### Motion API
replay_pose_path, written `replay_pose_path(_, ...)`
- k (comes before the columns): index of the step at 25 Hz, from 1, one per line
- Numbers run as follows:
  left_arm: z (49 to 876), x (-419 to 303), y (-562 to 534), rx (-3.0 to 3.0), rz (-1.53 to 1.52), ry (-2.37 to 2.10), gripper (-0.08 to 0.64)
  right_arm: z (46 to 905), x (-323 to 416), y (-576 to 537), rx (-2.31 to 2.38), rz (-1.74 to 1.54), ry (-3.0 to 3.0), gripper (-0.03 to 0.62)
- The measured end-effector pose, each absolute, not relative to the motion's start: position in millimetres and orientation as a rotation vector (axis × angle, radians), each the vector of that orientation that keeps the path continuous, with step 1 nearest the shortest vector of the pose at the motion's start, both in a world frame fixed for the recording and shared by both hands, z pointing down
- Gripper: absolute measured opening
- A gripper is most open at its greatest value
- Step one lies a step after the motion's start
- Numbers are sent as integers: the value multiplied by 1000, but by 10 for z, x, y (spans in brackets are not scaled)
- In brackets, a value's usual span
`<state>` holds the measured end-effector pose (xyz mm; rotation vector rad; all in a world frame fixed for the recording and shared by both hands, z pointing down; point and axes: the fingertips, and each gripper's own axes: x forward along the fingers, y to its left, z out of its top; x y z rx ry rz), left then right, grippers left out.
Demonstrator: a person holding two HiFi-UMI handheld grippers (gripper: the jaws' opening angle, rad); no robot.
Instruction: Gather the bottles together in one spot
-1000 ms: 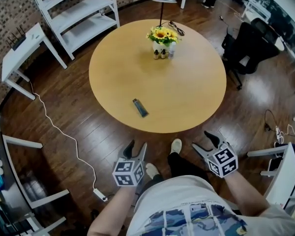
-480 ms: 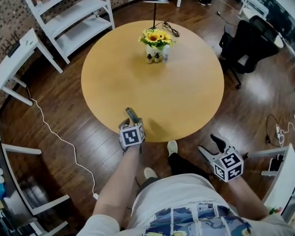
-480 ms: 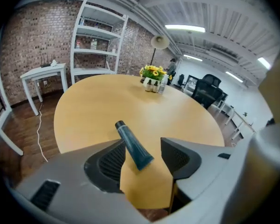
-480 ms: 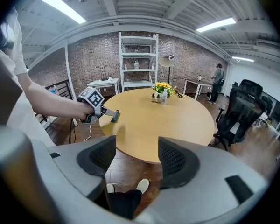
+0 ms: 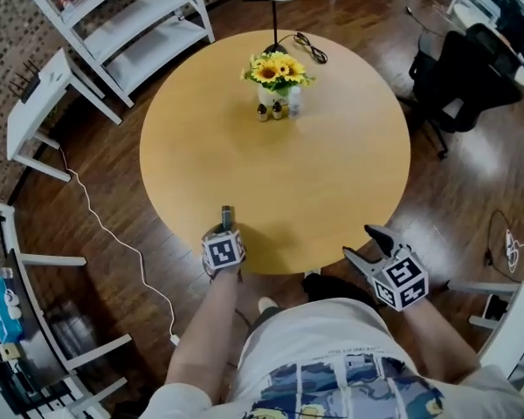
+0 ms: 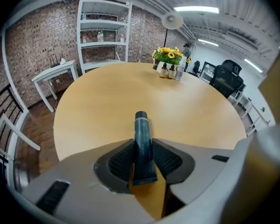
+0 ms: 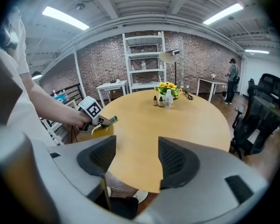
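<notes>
Head view: we see the left gripper (image 5: 226, 228) angled steeply down at the round table's (image 5: 332, 164) near edge, its jaws just closed onto the dark tube (image 5: 227, 211) lying there. The right gripper (image 5: 362, 244) hangs off the edge, jaws wide and empty. A second ago the left gripper sat low by the body with the tube free; small bottles (image 5: 278, 110) stand by the flowers (image 5: 278, 68) opposite.

Dark blue tube (image 6: 141, 143), tan table (image 5: 332, 182), yellow sunflowers (image 5: 278, 67)

Brick wall (image 6: 32, 45), white shelving (image 5: 131, 16), dark wood floor (image 5: 472, 190).
</notes>
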<state>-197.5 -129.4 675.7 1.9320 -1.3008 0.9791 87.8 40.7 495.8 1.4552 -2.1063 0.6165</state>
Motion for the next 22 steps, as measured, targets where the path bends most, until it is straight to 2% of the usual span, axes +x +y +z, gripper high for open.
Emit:
replay_pose_path(5, 6128, -1455, -1361, 2122, 712, -1166, 114, 4916, 877, -144, 1319, 603, -2253, 298)
replay_pose_path(12, 4955, -216, -1201, 2332, 277, -732, 112, 4638, 787, -807, 1216, 629, -2484, 287)
replay_pose_path(16, 4476, 279, -1086, 2432, 185, -531, 112, 4458, 825, -993, 1203, 861, -2637, 284)
replay_pose_path(18, 4346, 432, -1017, 2460, 174, -445, 112, 4344, 880, -1061, 1202, 1053, -2735, 252)
replay_pose_path(19, 4309, 493, -986, 2468, 174, -407, 112, 4284, 910, -1092, 1192, 1149, -2784, 200)
replay_pose_path(22, 4263, 636, -903, 2491, 188, -305, 112, 4179, 947, -1140, 1101, 1378, -2880, 193)
